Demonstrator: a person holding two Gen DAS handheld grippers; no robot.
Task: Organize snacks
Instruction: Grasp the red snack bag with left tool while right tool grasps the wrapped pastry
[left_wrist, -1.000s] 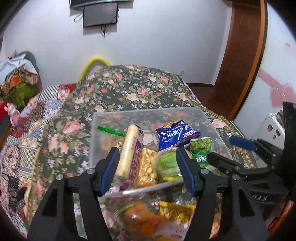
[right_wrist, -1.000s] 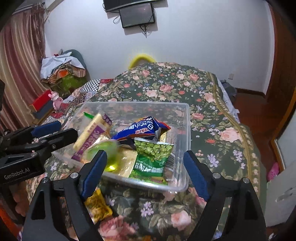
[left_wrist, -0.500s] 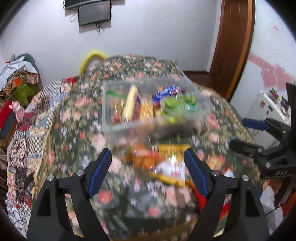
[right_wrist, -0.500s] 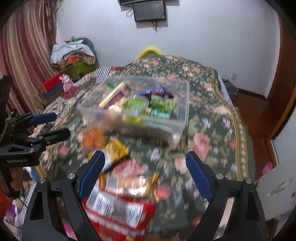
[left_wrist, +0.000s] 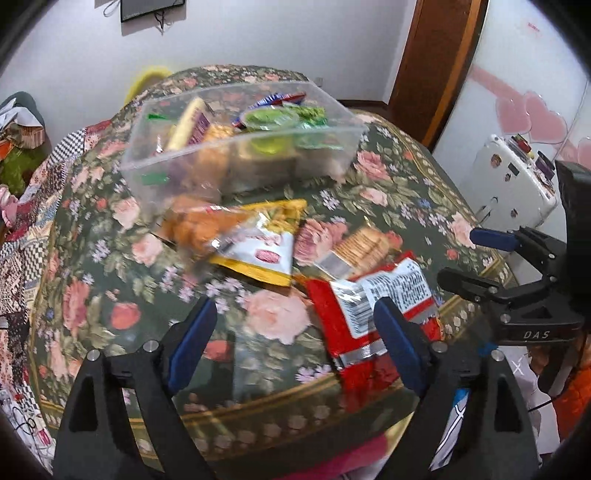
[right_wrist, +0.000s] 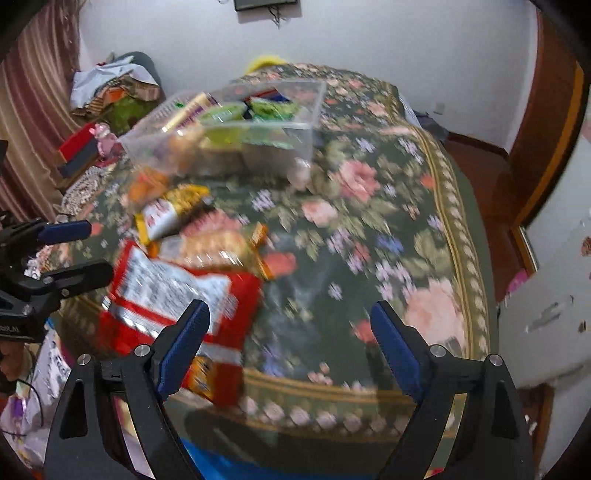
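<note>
Partly done, by the look of it: clear bin in the upper middle of the frame already stocked with several snacks, while an orange bag, a yellow-edged packet, a cracker pack and a red bag lie loose on the floral cover at centre. Compared with a second ago, pulled well back from the bin, left gripper and right gripper both spread wide and holding nothing.

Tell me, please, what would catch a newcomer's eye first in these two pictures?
Probably the big red snack bag, lying near the front edge of the floral bedspread among other loose packets. Behind them, farther back, sits the clear plastic bin, already filled with snacks. Both the left gripper and the right gripper are open and empty.
</note>
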